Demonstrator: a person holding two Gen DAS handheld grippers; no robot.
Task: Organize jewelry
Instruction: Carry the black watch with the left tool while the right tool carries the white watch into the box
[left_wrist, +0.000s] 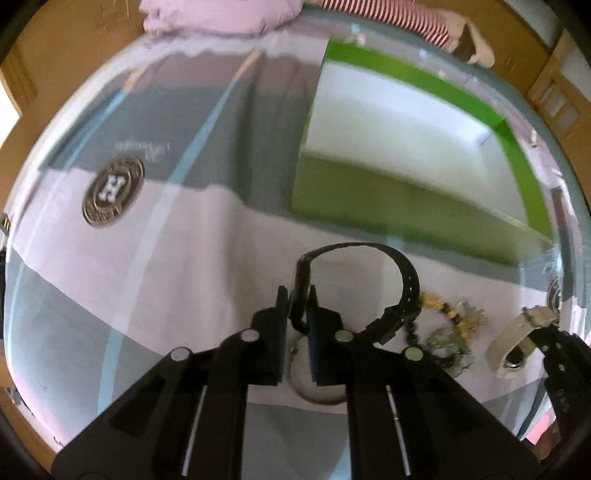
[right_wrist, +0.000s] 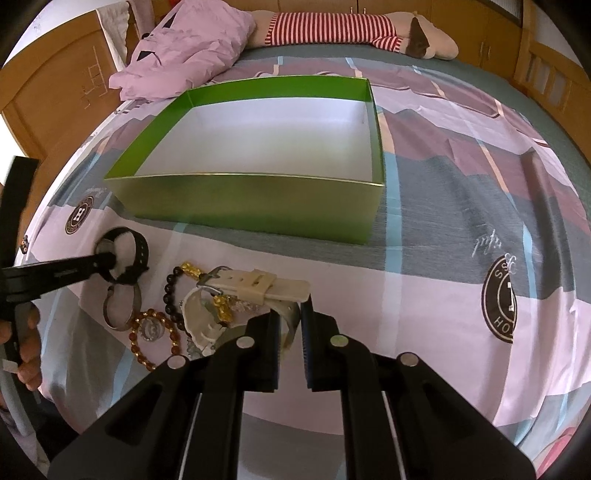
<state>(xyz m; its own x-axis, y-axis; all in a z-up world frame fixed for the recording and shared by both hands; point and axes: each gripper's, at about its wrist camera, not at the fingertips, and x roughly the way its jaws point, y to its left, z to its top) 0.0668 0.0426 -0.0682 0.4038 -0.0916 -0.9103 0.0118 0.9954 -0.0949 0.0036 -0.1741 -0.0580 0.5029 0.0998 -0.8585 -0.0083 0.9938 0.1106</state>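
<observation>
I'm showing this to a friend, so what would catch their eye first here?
Probably the open bright green cardboard box with a white inside, mid-bed. Then the two watches: the left gripper is shut on a black strap watch, while the right gripper pinches a cream strap watch above tangled bead bracelets.

Left tongs (left_wrist: 298, 295) clamped tight; right tongs (right_wrist: 290, 314) likewise gripping.

Bed w/ patchwork sheet (right_wrist: 443, 206), green box (right_wrist: 258, 206), jewelry pile (right_wrist: 177, 314), pink pillow (right_wrist: 184, 48), plush toy (right_wrist: 351, 29)
</observation>
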